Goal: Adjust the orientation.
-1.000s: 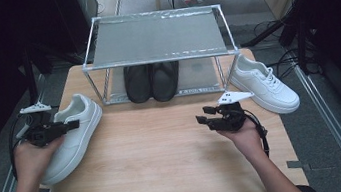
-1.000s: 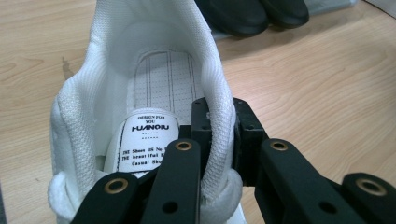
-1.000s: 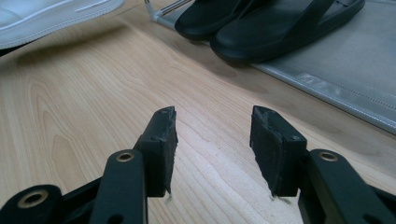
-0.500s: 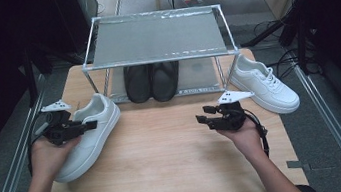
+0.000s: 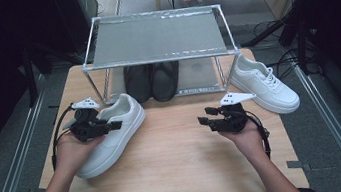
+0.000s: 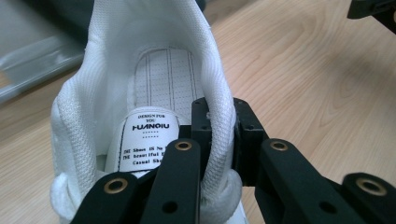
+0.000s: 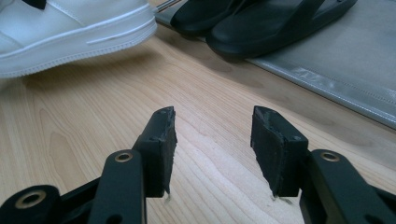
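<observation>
So nearest the bottom of the high view, the left gripper is seen at lower left with its fingers pinched on the padded heel collar of a white sneaker: one finger inside the shoe, one outside, as shown in the left gripper view. Inside the shoe an insole label can be read partly, and nothing else is seen in there.

The sneaker is found left of centre on the wooden tabletop. Its long axis is laid on a diagonal, with one end toward the lower left of the frame and the other toward the upper right, aimed at the rack. Which end is the toe can't quite be told from above, though the gripped collar is at the middle of the shoe.

At lower right of centre the right gripper is held with its fingers spread apart, nothing between them, just bare wood underneath.

Farther up, a metal rack is stood at the back of the tabletop. On its lower shelf a pair of black shoes is parked side by side; the top shelf is left bare. A second white sneaker is set at the right, just beside the rack's right leg, well apart from the first.
</observation>
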`<action>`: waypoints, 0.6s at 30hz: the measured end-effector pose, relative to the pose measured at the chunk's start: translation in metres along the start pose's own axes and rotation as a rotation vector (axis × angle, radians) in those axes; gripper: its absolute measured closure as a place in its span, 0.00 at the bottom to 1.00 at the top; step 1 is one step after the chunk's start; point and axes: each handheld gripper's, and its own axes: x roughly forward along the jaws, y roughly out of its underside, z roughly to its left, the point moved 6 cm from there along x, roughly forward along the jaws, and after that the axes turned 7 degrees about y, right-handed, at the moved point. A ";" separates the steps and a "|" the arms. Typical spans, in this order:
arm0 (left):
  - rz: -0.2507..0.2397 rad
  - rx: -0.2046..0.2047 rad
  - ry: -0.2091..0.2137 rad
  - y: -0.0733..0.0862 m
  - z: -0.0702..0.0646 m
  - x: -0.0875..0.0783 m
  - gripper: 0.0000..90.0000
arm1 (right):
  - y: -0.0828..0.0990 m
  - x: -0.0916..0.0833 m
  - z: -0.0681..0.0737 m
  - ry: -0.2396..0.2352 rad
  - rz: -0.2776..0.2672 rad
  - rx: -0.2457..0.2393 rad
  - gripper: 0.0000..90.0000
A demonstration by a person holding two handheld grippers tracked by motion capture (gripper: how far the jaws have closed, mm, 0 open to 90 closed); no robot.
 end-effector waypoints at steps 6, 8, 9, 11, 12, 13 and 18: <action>0.027 0.030 0.054 -0.007 -0.014 0.020 0.92 | 0.004 -0.007 -0.003 0.019 -0.007 0.013 0.57; 0.041 0.052 0.062 -0.010 -0.020 0.027 0.92 | 0.005 -0.009 -0.004 0.024 -0.005 0.016 0.57; 0.045 0.060 0.067 -0.010 -0.022 0.029 0.92 | 0.006 -0.010 -0.004 0.028 -0.005 0.016 0.57; 0.055 0.071 0.082 -0.013 -0.026 0.036 0.92 | 0.008 -0.011 -0.005 0.032 -0.004 0.018 0.57; 0.060 0.076 0.089 -0.014 -0.027 0.039 0.92 | 0.009 -0.012 -0.005 0.035 -0.005 0.019 0.57; 0.067 0.080 0.101 -0.016 -0.028 0.043 0.92 | 0.009 -0.013 -0.005 0.038 -0.004 0.020 0.57; 0.079 0.101 0.128 -0.022 -0.039 0.058 0.92 | 0.013 -0.017 -0.005 0.048 0.001 0.028 0.56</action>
